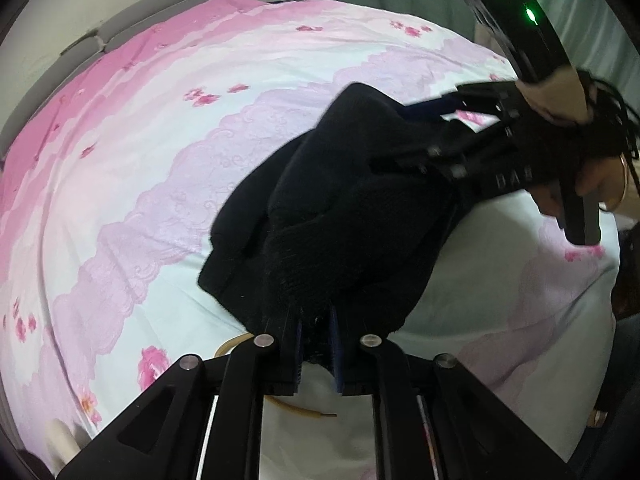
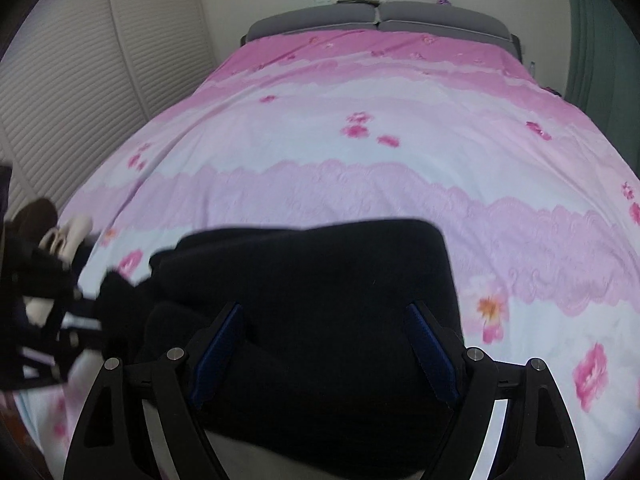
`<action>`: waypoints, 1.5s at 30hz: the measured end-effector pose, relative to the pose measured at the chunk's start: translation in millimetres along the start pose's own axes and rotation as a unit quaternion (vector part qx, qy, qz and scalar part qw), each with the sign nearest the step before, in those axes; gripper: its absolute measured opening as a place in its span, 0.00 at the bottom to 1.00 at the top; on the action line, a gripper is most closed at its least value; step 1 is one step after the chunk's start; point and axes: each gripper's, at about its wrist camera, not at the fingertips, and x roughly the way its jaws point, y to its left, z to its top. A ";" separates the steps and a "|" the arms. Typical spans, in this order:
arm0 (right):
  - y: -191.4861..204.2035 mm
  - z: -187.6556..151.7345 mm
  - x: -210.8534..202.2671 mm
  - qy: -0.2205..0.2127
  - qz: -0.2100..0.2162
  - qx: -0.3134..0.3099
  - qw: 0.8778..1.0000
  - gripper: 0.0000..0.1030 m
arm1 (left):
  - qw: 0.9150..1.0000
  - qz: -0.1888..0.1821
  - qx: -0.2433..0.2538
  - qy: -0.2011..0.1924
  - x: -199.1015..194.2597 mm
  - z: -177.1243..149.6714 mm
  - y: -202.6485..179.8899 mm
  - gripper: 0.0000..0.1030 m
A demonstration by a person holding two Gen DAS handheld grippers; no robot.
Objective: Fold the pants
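Observation:
The black pants (image 1: 332,216) lie bunched on the pink flowered bed cover (image 1: 140,152). My left gripper (image 1: 316,320) is shut on an edge of the pants. In the left wrist view the right gripper (image 1: 452,124) reaches in from the right over the far side of the pants. In the right wrist view the pants (image 2: 312,280) fill the lower middle, and my right gripper (image 2: 328,332) stands open with its blue pads on either side of the cloth. The left gripper (image 2: 80,304) shows blurred at the left edge, at the pants' corner.
The bed cover (image 2: 360,152) runs to a grey headboard (image 2: 380,20). A slatted wardrobe door (image 2: 80,80) stands left and a green curtain (image 2: 600,60) right. Shoes (image 2: 60,232) lie on the floor at the left. A thin tan tube (image 1: 304,406) lies near the left gripper.

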 end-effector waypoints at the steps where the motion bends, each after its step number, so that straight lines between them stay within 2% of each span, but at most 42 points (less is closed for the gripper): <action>1: 1.8 -1.6 0.9 0.003 0.003 -0.004 1.000 0.81 | 1.000 0.004 -0.009 -0.003 -4.7 -0.9 2.4 0.18; 4: 1.7 0.5 -2.1 0.006 0.023 -0.003 1.000 0.81 | 0.999 0.005 -0.050 -0.016 -21.1 0.2 13.5 0.30; 7: 1.3 -1.5 -4.0 0.012 0.027 -0.013 0.999 0.81 | 0.994 -0.010 -0.096 -0.046 -42.0 5.5 25.8 0.31; 11: 11.2 -7.3 -8.5 0.014 0.019 -0.047 0.999 0.81 | 0.982 -0.066 -0.150 -0.098 -52.4 28.0 38.2 0.32; 12: 14.1 -9.5 -9.8 0.012 0.015 -0.056 0.998 0.81 | 0.980 -0.067 -0.155 -0.102 -49.7 35.4 39.9 0.32; 15: 16.2 -12.9 -11.7 0.006 0.008 -0.057 0.998 0.81 | 0.983 -0.059 -0.159 -0.071 -20.8 48.4 25.8 0.32; 18: 15.6 -14.4 -12.8 0.000 0.005 -0.051 0.999 0.81 | 0.982 -0.075 -0.168 -0.037 9.2 36.8 12.7 0.31; 21: 15.2 -16.3 -12.6 0.001 0.002 -0.054 0.999 0.81 | 0.981 -0.075 -0.175 -0.046 8.9 25.4 5.4 0.31; 23: 16.1 -19.7 -12.1 0.000 -0.001 -0.058 0.998 0.81 | 0.983 -0.072 -0.164 -0.046 6.8 22.6 0.0 0.30; 28: 8.6 -19.5 -8.8 0.001 0.005 -0.025 1.000 0.81 | 0.996 -0.058 -0.065 -0.009 14.3 12.6 -37.7 0.30; 31: 0.3 -16.7 -5.6 0.002 0.023 0.006 1.000 0.81 | 0.998 -0.040 -0.052 -0.001 23.9 8.9 -42.8 0.30; 36: 4.2 -20.1 -1.6 0.002 0.015 -0.014 1.000 0.81 | 1.000 0.024 -0.003 -0.002 43.3 0.0 -58.4 0.30; 38: 6.2 -21.3 1.2 0.005 0.013 -0.019 1.000 0.81 | 0.999 0.032 -0.005 -0.004 47.8 -1.8 -60.9 0.30; 45: 12.9 -18.3 1.6 0.007 -0.013 -0.022 1.000 0.81 | 0.998 0.029 -0.062 -0.011 37.9 0.8 -50.7 0.30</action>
